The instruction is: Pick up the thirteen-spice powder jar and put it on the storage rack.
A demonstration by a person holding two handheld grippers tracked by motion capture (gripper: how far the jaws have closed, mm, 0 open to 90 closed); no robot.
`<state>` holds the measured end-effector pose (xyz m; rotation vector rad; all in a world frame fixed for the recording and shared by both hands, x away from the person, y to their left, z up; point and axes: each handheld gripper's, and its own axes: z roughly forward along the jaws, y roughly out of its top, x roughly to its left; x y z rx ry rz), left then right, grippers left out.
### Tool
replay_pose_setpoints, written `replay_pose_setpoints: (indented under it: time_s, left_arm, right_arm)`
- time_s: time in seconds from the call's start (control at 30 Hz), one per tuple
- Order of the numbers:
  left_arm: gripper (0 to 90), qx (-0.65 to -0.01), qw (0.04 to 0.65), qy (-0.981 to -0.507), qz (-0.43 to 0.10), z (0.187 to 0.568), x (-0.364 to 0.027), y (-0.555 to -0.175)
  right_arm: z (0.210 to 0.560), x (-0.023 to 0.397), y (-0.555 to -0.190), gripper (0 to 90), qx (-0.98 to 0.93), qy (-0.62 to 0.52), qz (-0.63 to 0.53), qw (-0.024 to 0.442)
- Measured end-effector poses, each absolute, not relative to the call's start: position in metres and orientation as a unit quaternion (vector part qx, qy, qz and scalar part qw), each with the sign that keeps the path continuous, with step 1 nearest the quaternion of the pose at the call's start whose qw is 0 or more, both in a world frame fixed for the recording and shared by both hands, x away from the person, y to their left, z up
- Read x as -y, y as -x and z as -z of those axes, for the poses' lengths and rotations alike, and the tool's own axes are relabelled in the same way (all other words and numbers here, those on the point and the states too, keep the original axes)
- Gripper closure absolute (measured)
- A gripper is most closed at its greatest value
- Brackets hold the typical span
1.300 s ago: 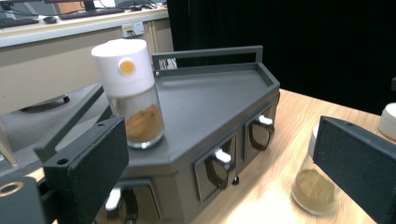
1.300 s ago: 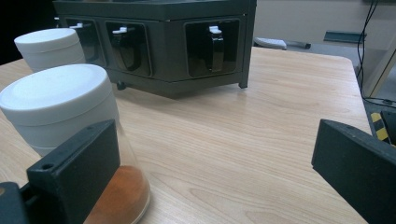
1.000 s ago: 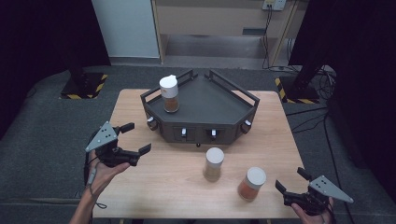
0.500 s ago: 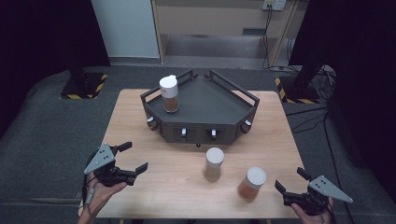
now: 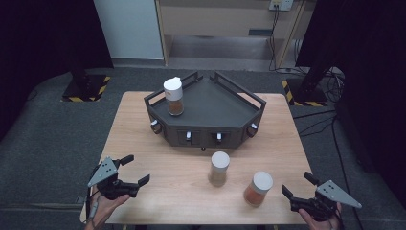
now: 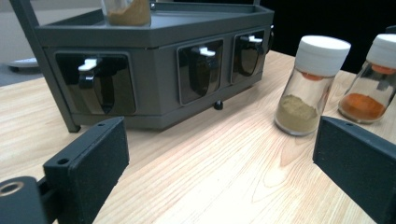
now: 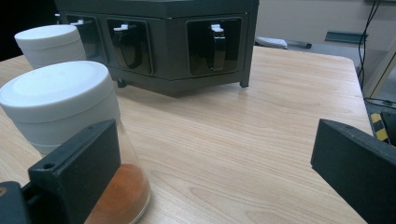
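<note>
Left tool: jaws wide apart, holding nothing, at the near left corner of the desk
Right tool: jaws wide apart as well, holding nothing, at the near right corner of the desk
Orange-spice jar: upright on the desk with a white lid, just to the left of the right tool and a little ahead of it; in the right gripper view it stands close behind that tool's left jaw, not between the jaws
Tan-spice jar: upright on the desk, white lid, beyond the orange-spice jar as seen from the right tool; from the left tool it sits ahead and to the right, well apart from its jaws
Jars to each other: near, not touching
Rack: dark grey angular stand with small drawers in its front, ahead of both tools at the middle of the desk (its white drawer handles show plainly in both gripper views)
Jar on the rack: white lid, brown powder, upright at the rack's left end, far ahead of the left tool
Hands: one grips each tool from below at the desk's near edge
</note>
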<state>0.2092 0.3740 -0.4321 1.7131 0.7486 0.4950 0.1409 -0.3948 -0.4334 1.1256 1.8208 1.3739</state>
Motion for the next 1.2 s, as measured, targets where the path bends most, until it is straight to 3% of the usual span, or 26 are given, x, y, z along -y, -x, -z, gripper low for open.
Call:
replay_pose_setpoints:
  time_s: [1.2]
  left_arm:
    - [3.8,-0.325,0.54,-0.743,-0.223,0.451,-0.387,-0.205]
  right_arm:
    - [0.435,0.396,-0.141,1.6,-0.681,-0.421,-0.522,0.293]
